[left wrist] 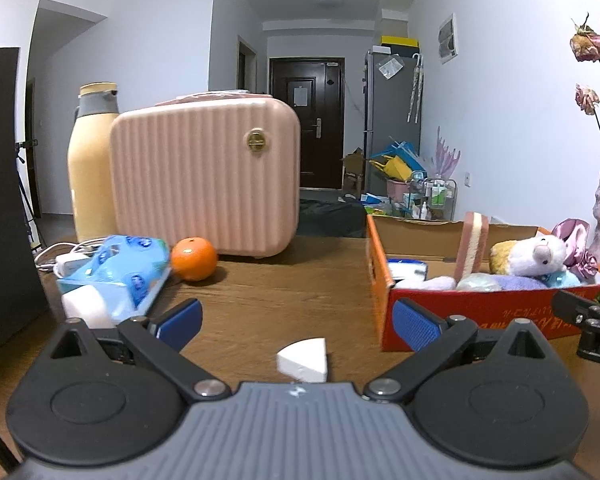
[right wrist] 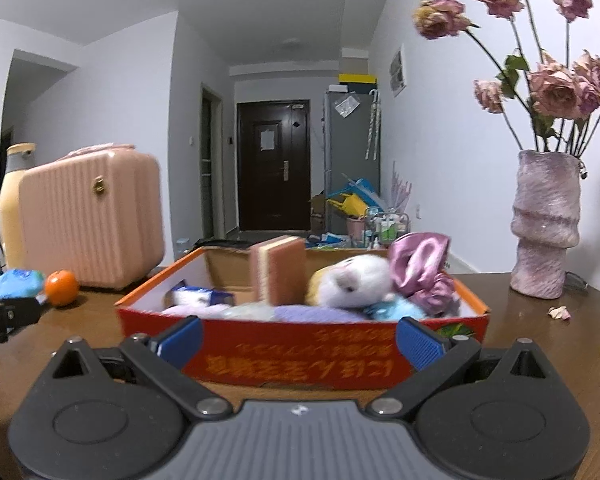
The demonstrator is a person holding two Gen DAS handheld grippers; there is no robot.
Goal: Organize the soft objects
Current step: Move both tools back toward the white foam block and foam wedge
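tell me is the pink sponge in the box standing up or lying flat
Standing up: the sponge sits on edge in the box, rising above the rim.

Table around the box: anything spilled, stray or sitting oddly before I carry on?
Yes. A white wedge-shaped piece lies alone on the table, just ahead of the open left gripper, outside the red box. Dried petals have dropped near the vase. In the box, the pink sponge stands on edge.

Your surface is a brown wooden table [left wrist: 284, 292]. On it you have a pink ribbed case [left wrist: 206, 176], a cream flask [left wrist: 92, 168], an orange [left wrist: 193, 259], a blue tissue pack [left wrist: 120, 268], a white wedge [left wrist: 305, 359], an orange-red cardboard box [right wrist: 300, 344] and a mauve vase [right wrist: 546, 228]. Fallen petals [right wrist: 560, 313] lie near the vase.
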